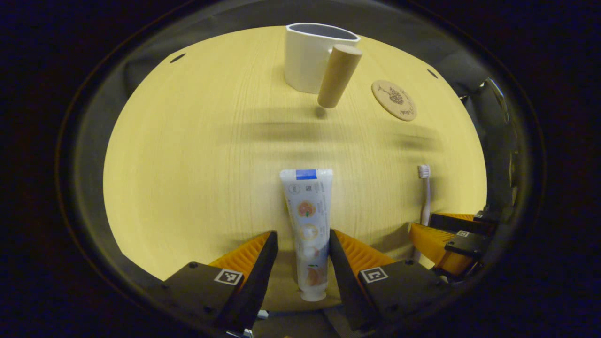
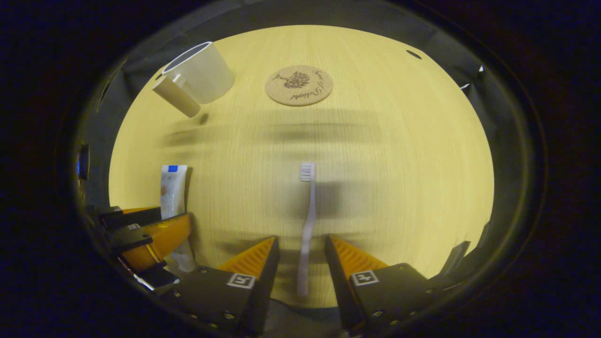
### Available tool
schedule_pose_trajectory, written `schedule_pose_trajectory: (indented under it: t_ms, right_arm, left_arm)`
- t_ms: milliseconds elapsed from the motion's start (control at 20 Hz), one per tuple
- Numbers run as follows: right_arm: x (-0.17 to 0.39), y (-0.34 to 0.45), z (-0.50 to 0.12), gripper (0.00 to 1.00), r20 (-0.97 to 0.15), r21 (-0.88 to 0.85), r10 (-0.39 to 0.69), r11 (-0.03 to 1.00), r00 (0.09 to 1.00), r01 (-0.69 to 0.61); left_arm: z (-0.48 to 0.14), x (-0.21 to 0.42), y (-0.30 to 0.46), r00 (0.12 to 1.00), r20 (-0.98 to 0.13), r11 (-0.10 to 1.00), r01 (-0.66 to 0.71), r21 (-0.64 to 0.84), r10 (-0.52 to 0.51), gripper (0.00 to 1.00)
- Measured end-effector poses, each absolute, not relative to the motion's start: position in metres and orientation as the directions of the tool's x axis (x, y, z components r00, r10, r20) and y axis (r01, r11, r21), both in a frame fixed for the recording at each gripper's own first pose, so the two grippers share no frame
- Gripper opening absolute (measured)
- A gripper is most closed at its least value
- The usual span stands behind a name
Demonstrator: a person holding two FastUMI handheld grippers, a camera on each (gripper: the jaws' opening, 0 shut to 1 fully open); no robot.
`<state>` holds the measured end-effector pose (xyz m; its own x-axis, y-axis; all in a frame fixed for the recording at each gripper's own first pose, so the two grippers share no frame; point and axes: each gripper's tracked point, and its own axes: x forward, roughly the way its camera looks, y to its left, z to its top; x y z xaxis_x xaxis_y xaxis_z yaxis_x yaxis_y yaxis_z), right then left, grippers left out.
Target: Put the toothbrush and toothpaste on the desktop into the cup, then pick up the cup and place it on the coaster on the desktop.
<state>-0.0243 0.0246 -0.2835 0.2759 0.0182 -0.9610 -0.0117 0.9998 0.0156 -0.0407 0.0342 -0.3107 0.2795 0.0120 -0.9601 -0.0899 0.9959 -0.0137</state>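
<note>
wooden desktop (image 1: 197, 155) lies bare between toothpaste (image 1: 307, 225) and cup (image 1: 312, 56).

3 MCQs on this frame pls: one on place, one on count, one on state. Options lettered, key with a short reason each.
1. Where does the toothpaste lie?
A. in the cup
B. on the desktop, between the left hand-held gripper's fingers
C. on the coaster

2. How many coasters are on the desktop?
A. one
B. two
C. three

3. What state is the right hand-held gripper in?
A. shut on the cup
B. shut on the toothpaste
C. open around the toothbrush

Key:
1 B: the tube lies flat on the desktop between the left hand-held gripper fingers.
2 A: a single round coaster.
3 C: the right hand-held gripper has gaps either side of the toothbrush; the cup stands far off.
</note>
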Motion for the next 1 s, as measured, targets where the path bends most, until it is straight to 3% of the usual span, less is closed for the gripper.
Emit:
schedule_pose_trajectory:
  t_ms: [50, 100, 150, 200, 400, 450, 550, 600, 650, 750, 1000]
  right_arm:
    - [-0.024, 0.028, -0.290, 0.39, -0.965, 0.029, 0.030, 1.000, 0.262, -0.008]
    - [-0.021, 0.026, -0.290, 0.41, -0.962, 0.007, 0.016, 0.999, 0.273, -0.034]
    - [-0.020, 0.022, -0.288, 0.39, -0.960, -0.012, -0.004, 1.000, 0.281, -0.024]
    - [-0.020, 0.025, -0.288, 0.17, -0.960, -0.005, 0.000, 1.000, 0.279, -0.015]
    - [-0.020, 0.023, -0.289, 0.15, -0.961, 0.005, 0.014, 0.999, 0.277, -0.036]
    - [-0.018, 0.020, -0.286, 0.15, -0.959, 0.002, 0.012, 0.999, 0.282, -0.038]
    - [-0.016, 0.023, -0.291, 0.08, -0.957, 0.035, 0.035, 0.999, 0.286, -0.005]
    - [-0.018, 0.023, -0.288, 0.09, -0.954, 0.049, 0.047, 0.999, 0.297, 0.001]
    - [-0.015, 0.022, -0.286, 0.09, -0.947, 0.073, 0.066, 0.997, 0.316, 0.011]
    - [-0.017, 0.022, -0.286, 0.05, -0.939, 0.126, 0.114, 0.992, 0.325, 0.017]
    - [-0.002, 0.019, -0.243, 0.05, -0.844, 0.204, 0.194, 0.978, 0.500, -0.035]
  left_arm:
    - [-0.312, -0.040, 0.036, 0.282, -0.959, 0.996, -0.089, -0.010, 0.016, 0.73]
    - [-0.312, -0.039, 0.037, 0.284, -0.959, 0.996, -0.094, -0.006, 0.021, 0.61]
    - [-0.311, -0.038, 0.037, 0.284, -0.959, 0.995, -0.096, -0.009, 0.019, 0.58]
    - [-0.312, -0.039, 0.039, 0.282, -0.959, 0.995, -0.096, 0.005, 0.032, 0.48]
    - [-0.310, -0.037, 0.040, 0.286, -0.957, 0.995, -0.097, 0.012, 0.039, 0.43]
    - [-0.312, -0.038, 0.039, 0.285, -0.958, 0.995, -0.099, 0.008, 0.036, 0.36]
    - [-0.310, -0.037, 0.039, 0.295, -0.955, 0.996, -0.084, 0.004, 0.029, 0.36]
    - [-0.310, -0.036, 0.041, 0.316, -0.948, 0.996, -0.086, 0.004, 0.031, 0.36]
    - [-0.310, -0.035, 0.039, 0.326, -0.945, 0.996, -0.088, -0.011, 0.018, 0.28]
    - [-0.308, -0.034, 0.040, 0.355, -0.935, 0.995, -0.095, -0.036, 0.000, 0.28]
    - [-0.267, -0.011, 0.046, 0.568, -0.823, 0.984, -0.145, -0.102, -0.002, 0.27]
